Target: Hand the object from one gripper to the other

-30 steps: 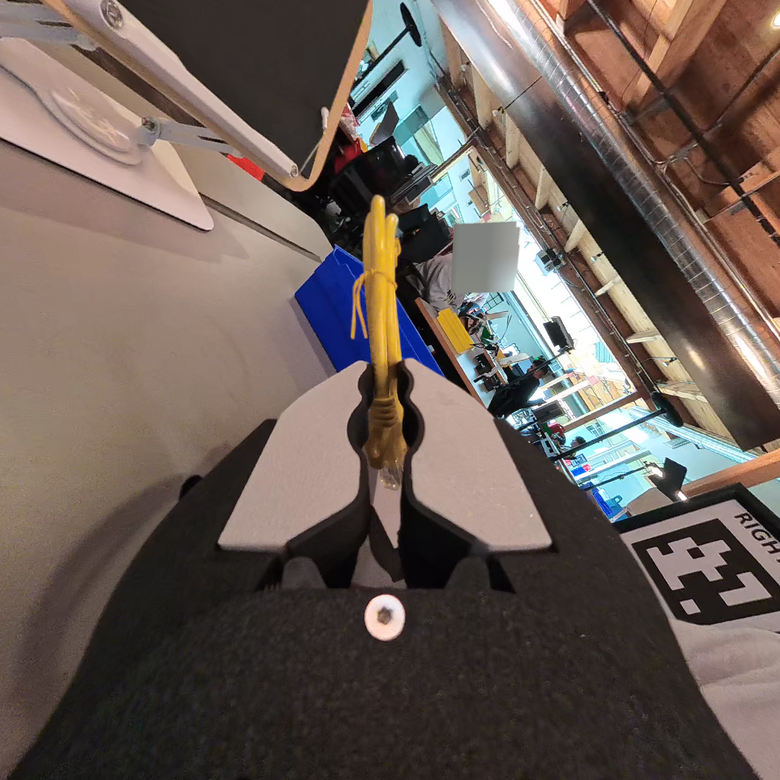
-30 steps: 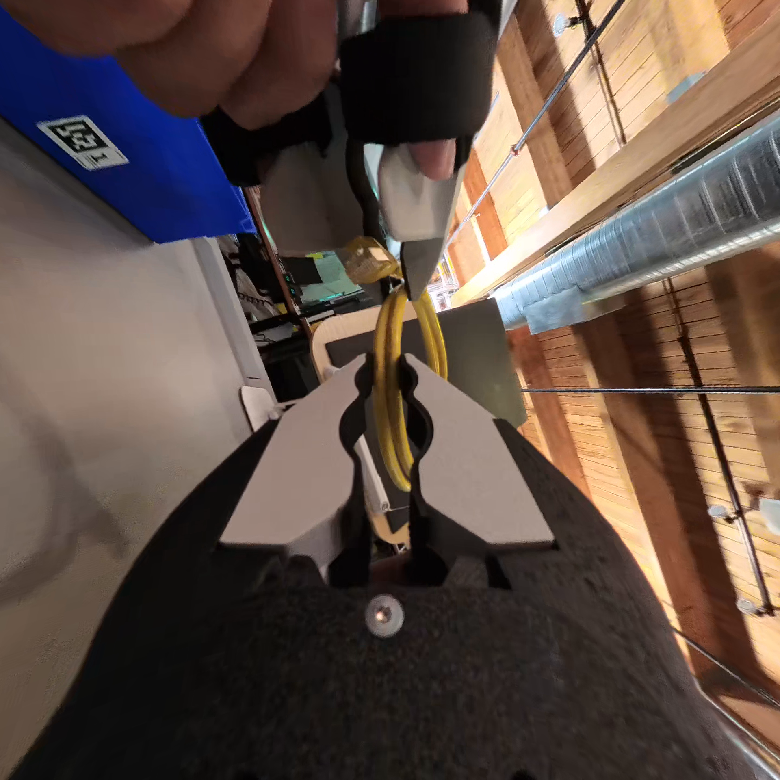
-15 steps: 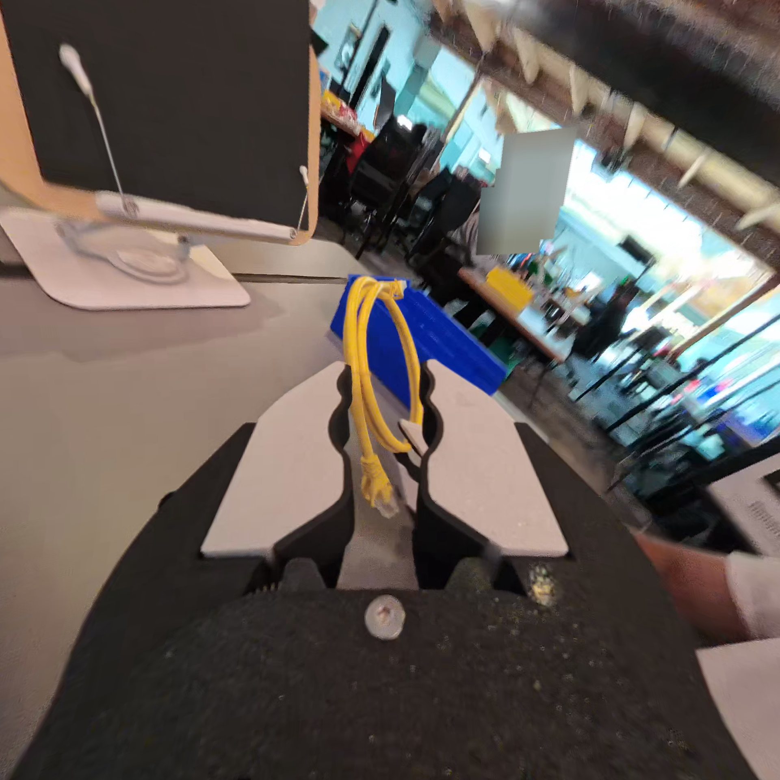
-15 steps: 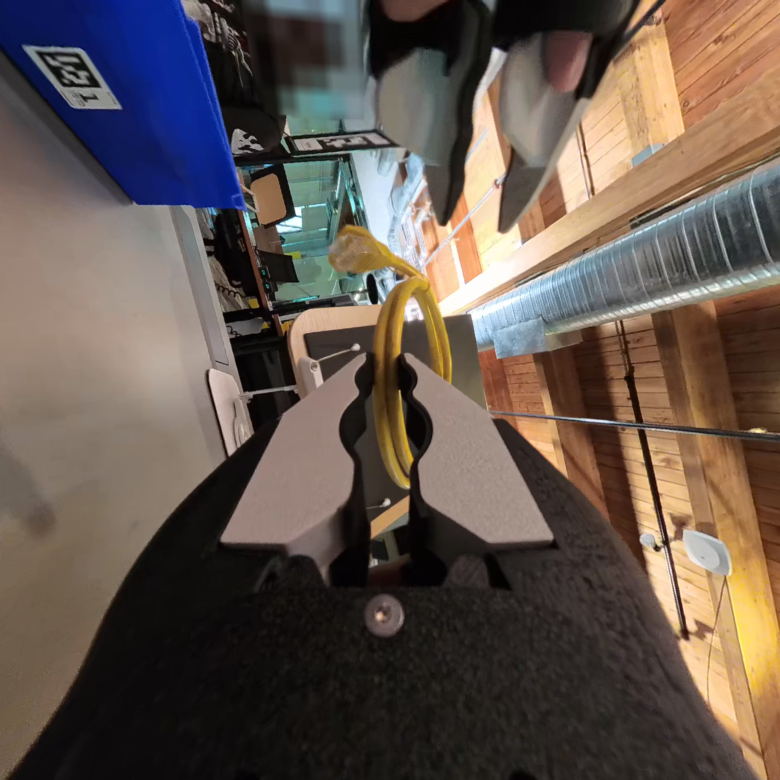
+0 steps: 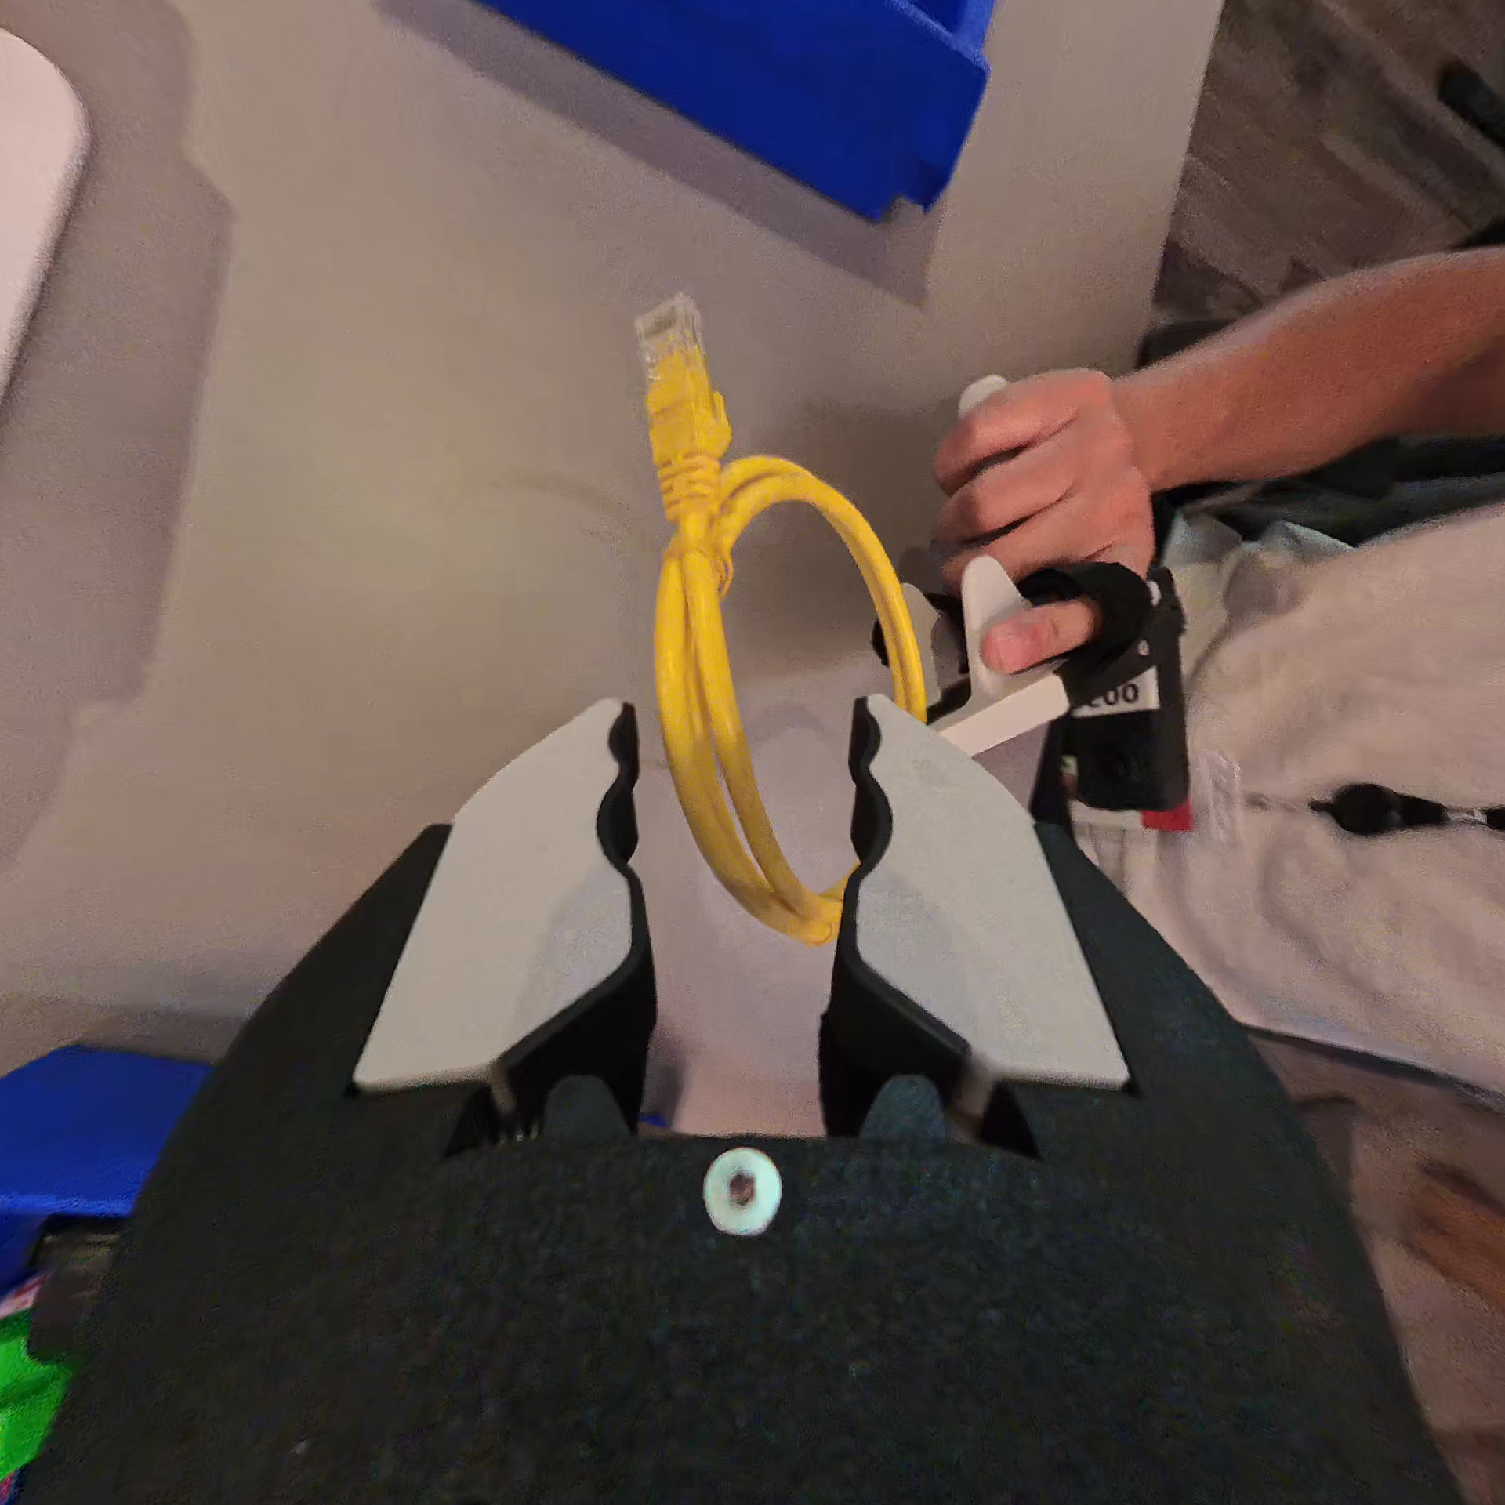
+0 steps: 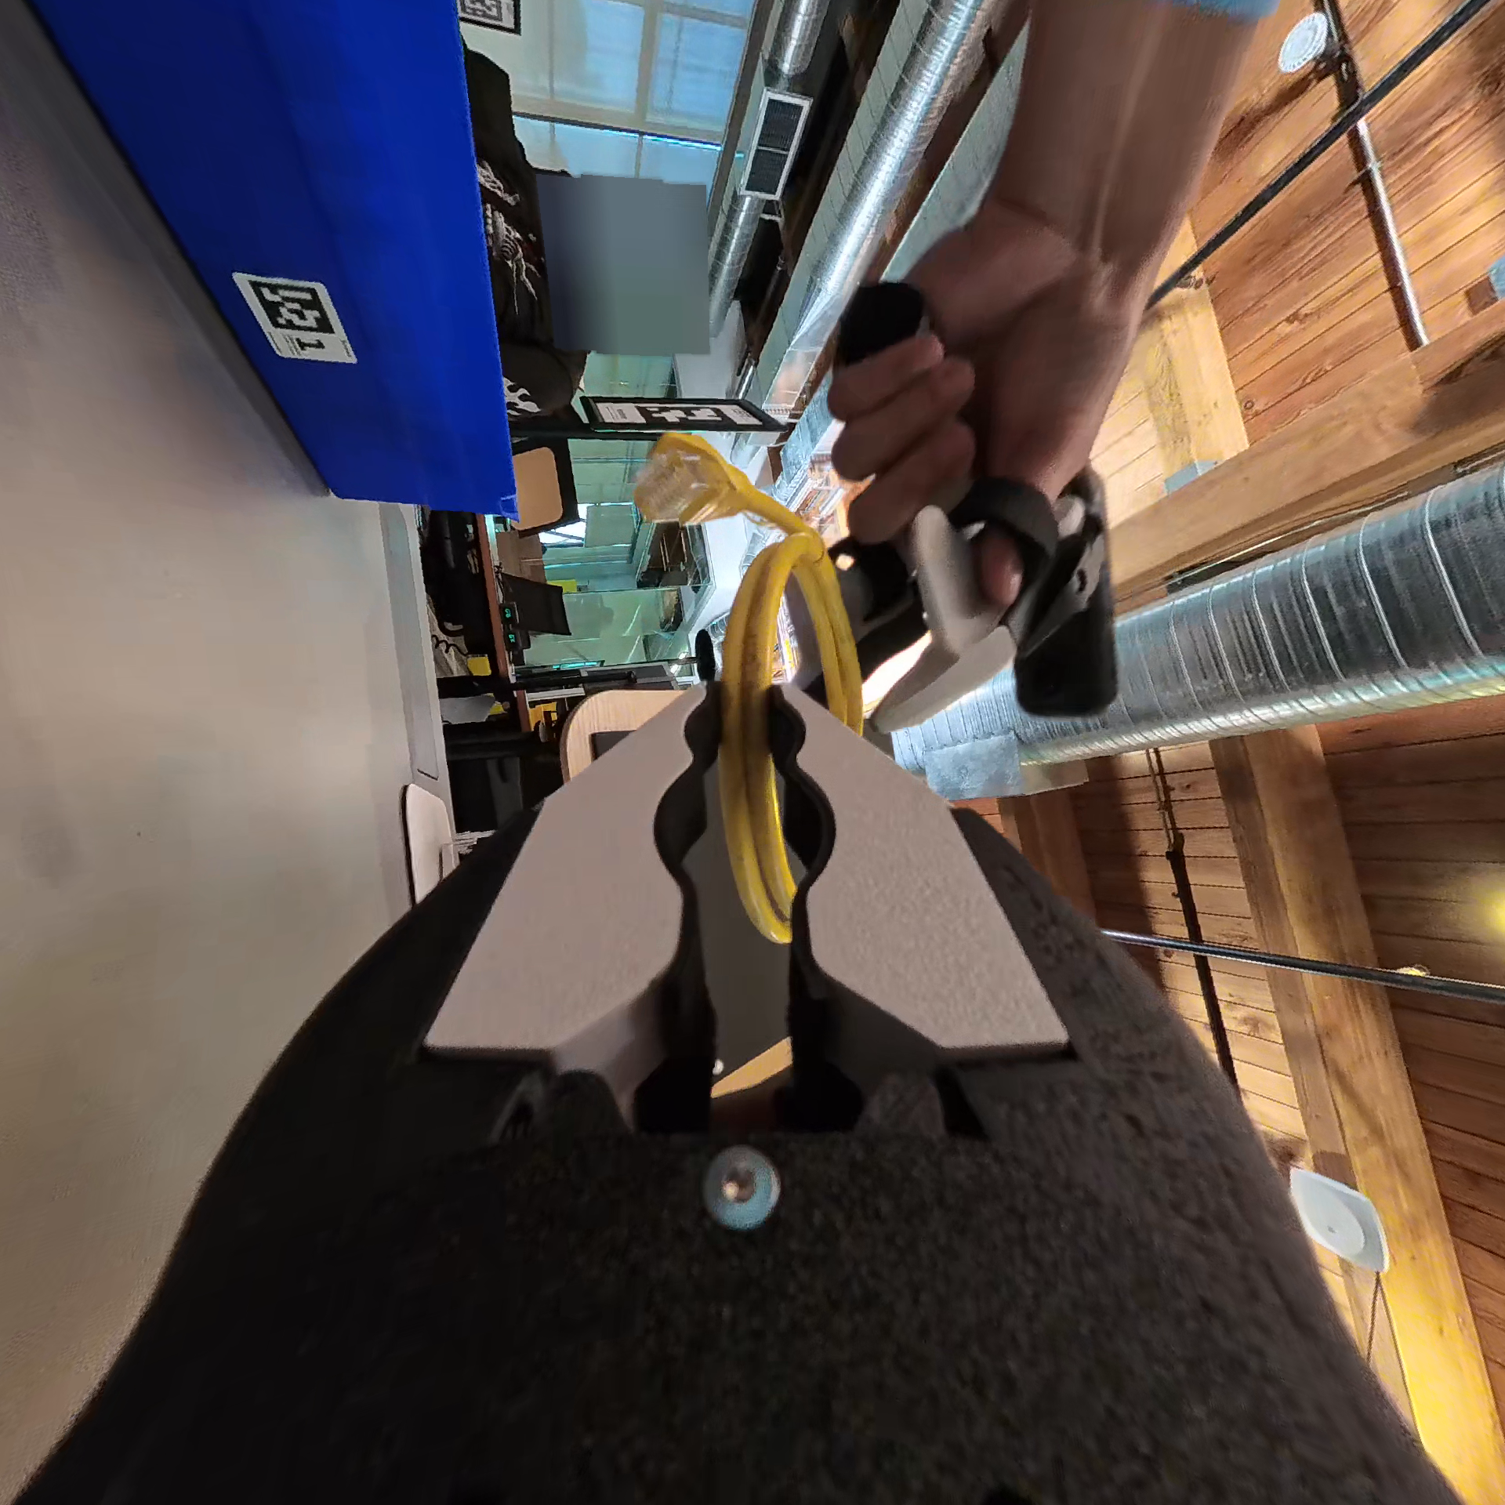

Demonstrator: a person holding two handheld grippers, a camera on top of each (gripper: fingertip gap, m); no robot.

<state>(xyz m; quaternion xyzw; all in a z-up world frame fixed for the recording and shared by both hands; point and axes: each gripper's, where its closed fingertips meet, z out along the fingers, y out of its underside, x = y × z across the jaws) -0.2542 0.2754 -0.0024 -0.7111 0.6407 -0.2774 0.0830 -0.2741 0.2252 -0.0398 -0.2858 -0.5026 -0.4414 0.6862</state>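
Observation:
A coiled yellow network cable (image 5: 700,651) with a clear plug hangs in the air above the grey table (image 5: 326,489). My left gripper (image 5: 741,717) is open; the coil sits loosely between its grey fingers, its lower end against the right finger. My right gripper (image 6: 745,700) is shut on the cable (image 6: 753,774), pinching one side of the loop. The right gripper also shows in the left wrist view (image 5: 1002,717), held by a hand (image 5: 1042,480) and clamped on the loop's right side. The left gripper shows in the right wrist view (image 6: 936,676), just right of the cable.
A blue bin (image 5: 774,81) stands on the table beyond the cable; it also shows in the right wrist view (image 6: 285,204). Another blue thing (image 5: 73,1124) lies at the lower left. A white flat base (image 5: 24,163) is at the far left. The person's lap is at the right. My hands' fingertips stand some 7 cm from each other.
My left gripper has opened and let go of the cable's plug end, then swung to look down at the table. My right gripper stays shut on the cable and holds it alone.

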